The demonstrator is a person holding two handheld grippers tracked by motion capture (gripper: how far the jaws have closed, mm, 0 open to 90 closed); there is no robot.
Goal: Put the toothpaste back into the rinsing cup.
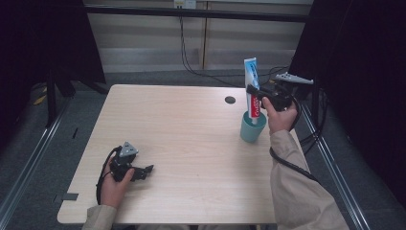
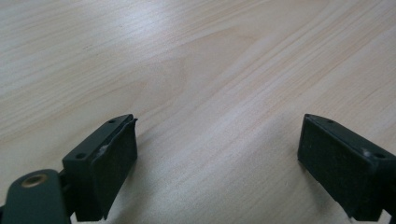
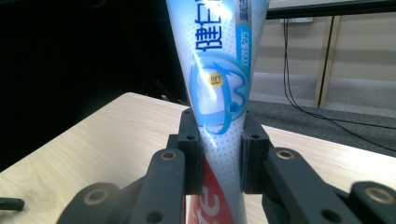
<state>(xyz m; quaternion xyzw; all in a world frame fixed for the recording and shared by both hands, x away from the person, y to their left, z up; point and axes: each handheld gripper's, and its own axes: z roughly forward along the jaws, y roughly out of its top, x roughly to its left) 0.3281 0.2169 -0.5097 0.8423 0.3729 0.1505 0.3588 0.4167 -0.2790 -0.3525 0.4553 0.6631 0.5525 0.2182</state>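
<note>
High view: my right gripper [image 1: 253,91] is clamped on the tube [image 1: 252,76] about midway up. The tube stands upright, its lower end inside the cup [image 1: 251,129], near the table's [image 1: 182,143] right edge. My left gripper [image 1: 143,170] rests low over the near-left part of the table, well apart from the cup. A dark round hole [image 1: 230,100] sits in the table behind the cup.

Left gripper view: left gripper [image 2: 217,154] has its jaws spread wide, nothing between them, bare table [image 2: 210,70] beneath.

Right gripper view: right gripper [image 3: 222,154] has both pads pressed against the tube [image 3: 219,93], squeezing its sides. The tube rises straight between the jaws, blue print above, red below.

Risks, my judgement: the tube is soft and tapered, so the hold could slip along it if I pull or push sharply. A hard squeeze may deform it. The cup looks light and nothing holds it down; any sideways drag on the tube could tip it or push it toward the right edge. I cannot tell whether the tube's end touches the cup's bottom.
</note>
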